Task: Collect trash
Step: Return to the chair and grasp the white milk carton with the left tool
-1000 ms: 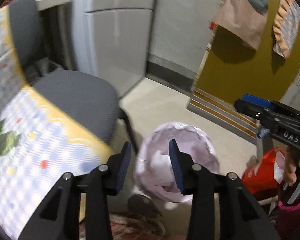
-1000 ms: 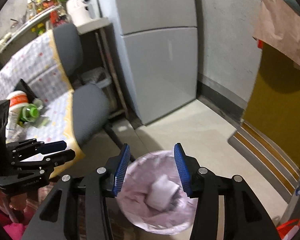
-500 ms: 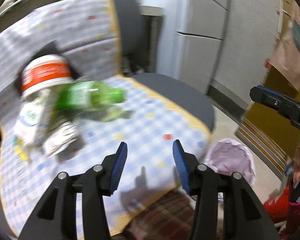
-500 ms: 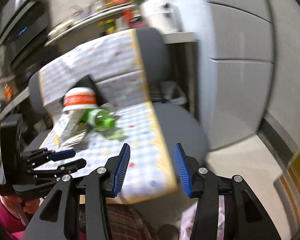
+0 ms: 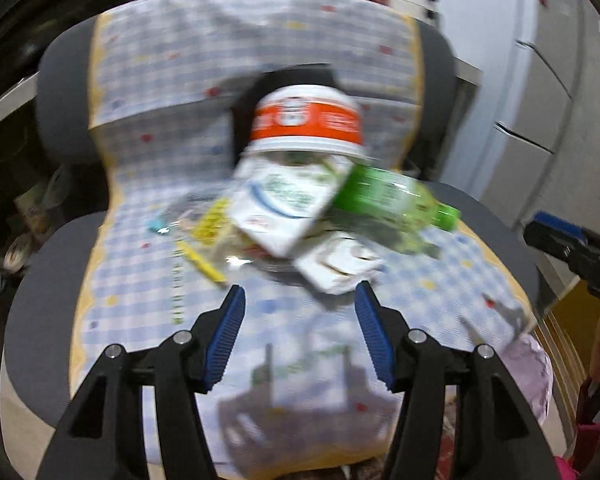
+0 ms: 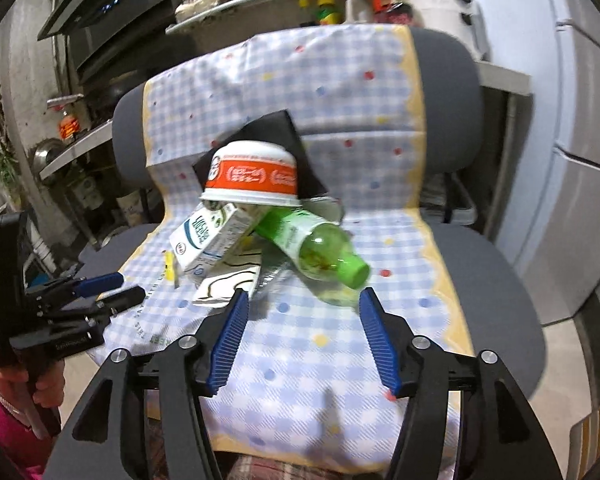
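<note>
Both grippers face the trash pile on the chair (image 6: 496,280), which is draped with a checked cloth (image 6: 340,92). Left gripper (image 5: 300,336): jaws apart, just been opening, nothing between them; the crumpled white wrapper (image 5: 340,264) lies just ahead of the tips, toward the right-hand pad. Right gripper (image 6: 302,334): jaws apart, also just been opening, empty; the cap end of the green bottle (image 6: 316,250) sits just beyond the gap, toward the right-hand pad. Beyond both, the pile is stacked: an upturned cup (image 6: 252,178) with an orange band rests on the milk carton (image 6: 208,238) and on the bottle's far end, with a black sheet (image 6: 284,136) behind and flat papers underneath. Risks, as I judge them: the bottle is round and lies tilted across the jaw line, so a pinch near the cap may squirt it sideways off the seat. Pulling bottle or carton first removes the cup's support, so it could tumble and roll. Thin wrappers lie flat on loose cloth, and the pads may catch the cloth instead and drag everything. The two grippers converge on one small heap and could collide. The lined bin (image 5: 528,372) shows only at the far right of the left view, below the seat edge.
</note>
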{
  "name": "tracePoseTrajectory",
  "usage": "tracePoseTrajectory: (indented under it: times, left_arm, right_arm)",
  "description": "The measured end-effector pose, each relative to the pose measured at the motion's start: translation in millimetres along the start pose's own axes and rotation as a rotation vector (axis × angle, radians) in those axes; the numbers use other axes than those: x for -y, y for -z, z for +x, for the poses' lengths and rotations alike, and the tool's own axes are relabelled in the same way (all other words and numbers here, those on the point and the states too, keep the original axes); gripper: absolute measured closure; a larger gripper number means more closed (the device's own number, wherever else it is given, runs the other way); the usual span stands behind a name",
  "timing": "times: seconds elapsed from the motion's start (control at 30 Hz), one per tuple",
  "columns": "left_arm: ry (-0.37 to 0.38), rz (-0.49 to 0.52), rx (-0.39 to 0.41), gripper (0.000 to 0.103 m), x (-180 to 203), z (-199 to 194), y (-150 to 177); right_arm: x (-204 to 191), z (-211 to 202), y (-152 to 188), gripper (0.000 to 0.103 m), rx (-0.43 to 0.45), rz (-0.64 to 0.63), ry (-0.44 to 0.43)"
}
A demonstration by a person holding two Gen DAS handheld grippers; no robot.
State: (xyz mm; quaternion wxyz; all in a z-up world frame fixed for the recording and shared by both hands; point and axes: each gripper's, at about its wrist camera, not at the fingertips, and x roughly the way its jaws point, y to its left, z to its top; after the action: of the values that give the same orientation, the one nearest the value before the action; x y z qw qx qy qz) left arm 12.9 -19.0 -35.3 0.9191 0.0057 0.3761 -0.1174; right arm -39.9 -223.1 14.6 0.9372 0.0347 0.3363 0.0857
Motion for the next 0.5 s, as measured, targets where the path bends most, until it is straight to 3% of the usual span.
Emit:
tracePoseTrajectory:
  times: [0.13,0.27,0.5]
  left_arm:
    - [-0.012,-0.038,0.01,0.028,-21,8,-7]
    - [-0.013,0.003,0.017,0.009,-21,28,-16]
    - [-0.009,0.077,-0.007,0.007,-21,84,-37]
  right_arm:
    - [-10,21,-9,0.035,-0.017,-0.02,-0.012]
    - [-13,35,-17,0.035,-0.018,-0.009,-0.023]
    - [-7,49,-20,0.035,-0.038,0.002,-0.019]
